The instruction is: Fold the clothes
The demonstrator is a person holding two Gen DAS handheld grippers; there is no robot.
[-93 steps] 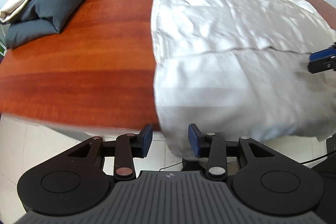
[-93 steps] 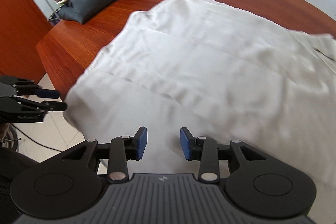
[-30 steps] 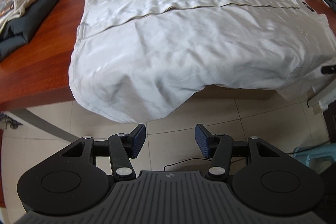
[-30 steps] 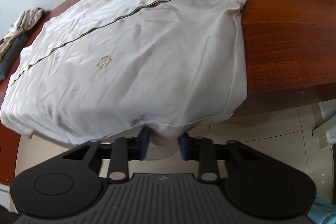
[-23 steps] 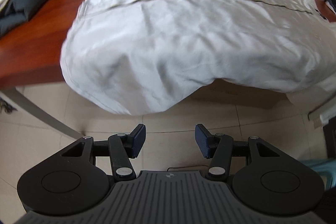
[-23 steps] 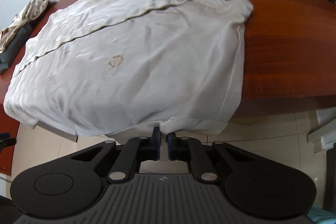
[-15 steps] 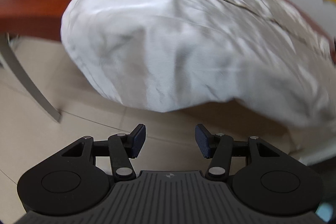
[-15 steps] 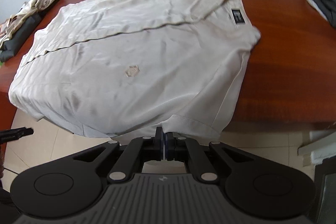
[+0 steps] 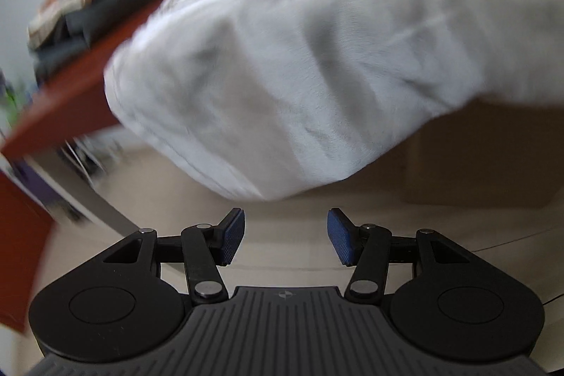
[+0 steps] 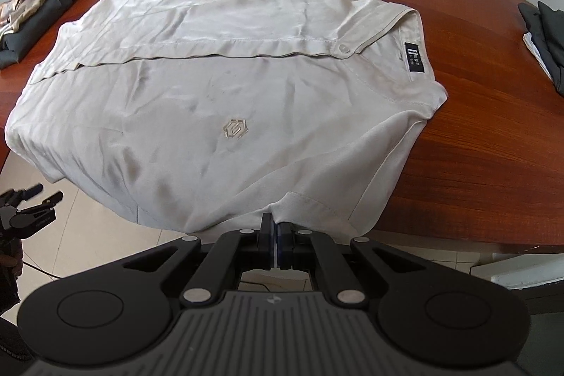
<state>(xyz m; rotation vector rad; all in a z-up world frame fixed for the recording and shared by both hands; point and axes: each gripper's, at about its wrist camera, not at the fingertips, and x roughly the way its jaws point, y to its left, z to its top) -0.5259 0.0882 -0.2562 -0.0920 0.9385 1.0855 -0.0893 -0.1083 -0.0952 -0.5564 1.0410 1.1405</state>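
Silky cream short-sleeved shirt (image 10: 218,87) lies spread on our red-brown wooden table (image 10: 476,143), its near side drooping over the edge. Our right gripper (image 10: 276,244) pinches the sleeve hem; our left gripper (image 9: 285,236) gapes wide below. Light, limp and slippery, we judge; hemmed edges grip best.

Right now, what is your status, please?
Right tongs shut on shirt sleeve. Left tongs open, below the hanging hem. Nothing in the way.
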